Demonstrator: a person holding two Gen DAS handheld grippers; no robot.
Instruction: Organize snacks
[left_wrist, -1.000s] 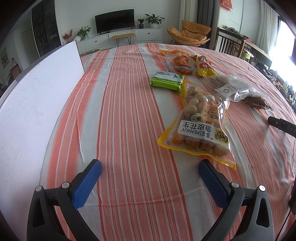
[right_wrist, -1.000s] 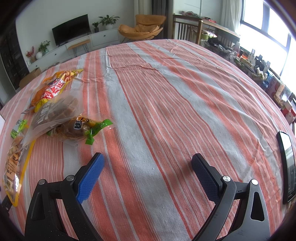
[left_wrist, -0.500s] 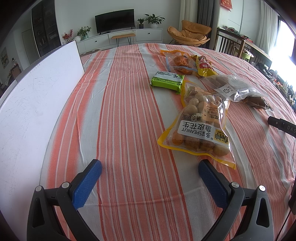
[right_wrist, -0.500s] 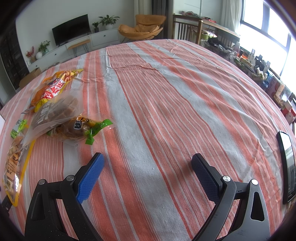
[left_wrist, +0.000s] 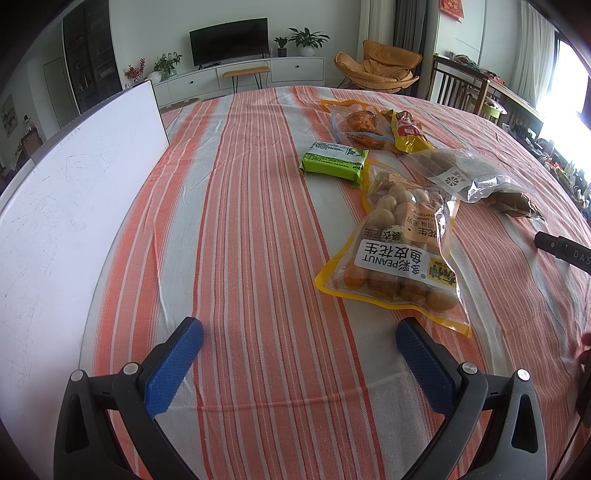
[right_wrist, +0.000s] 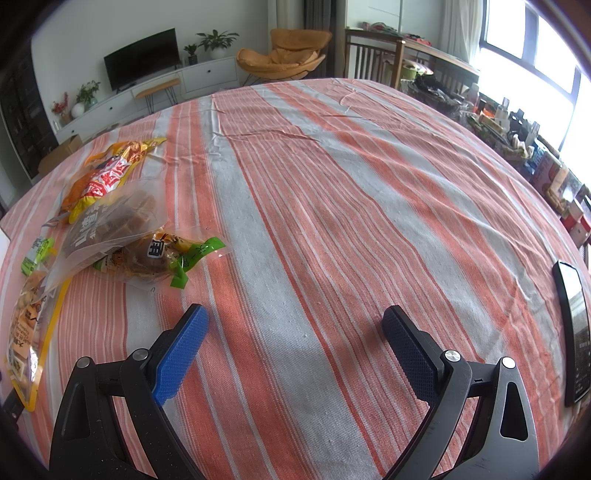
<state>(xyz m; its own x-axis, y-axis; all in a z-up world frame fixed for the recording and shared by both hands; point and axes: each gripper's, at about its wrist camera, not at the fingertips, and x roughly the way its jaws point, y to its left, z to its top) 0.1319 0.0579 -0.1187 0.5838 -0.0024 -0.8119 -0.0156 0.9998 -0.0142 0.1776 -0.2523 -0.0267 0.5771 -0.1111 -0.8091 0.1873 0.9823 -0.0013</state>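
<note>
A bright living room. A dark television (left_wrist: 228, 40) stands on a long white cabinet (left_wrist: 236, 75) against a pale wall (left_wrist: 155, 26), with potted plants (left_wrist: 307, 38) beside it. An orange lounge chair (left_wrist: 376, 70) sits near grey curtains (left_wrist: 410, 22). Daylight floods through large windows (right_wrist: 532, 44) on the right, above a wooden side table (right_wrist: 406, 55).

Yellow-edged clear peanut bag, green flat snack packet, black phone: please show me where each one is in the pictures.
Yellow-edged clear peanut bag (left_wrist: 400, 254): left wrist view, on its white label.
Green flat snack packet (left_wrist: 332, 161): left wrist view, on its top face.
Black phone (right_wrist: 574, 328): right wrist view, on its screen.
</note>
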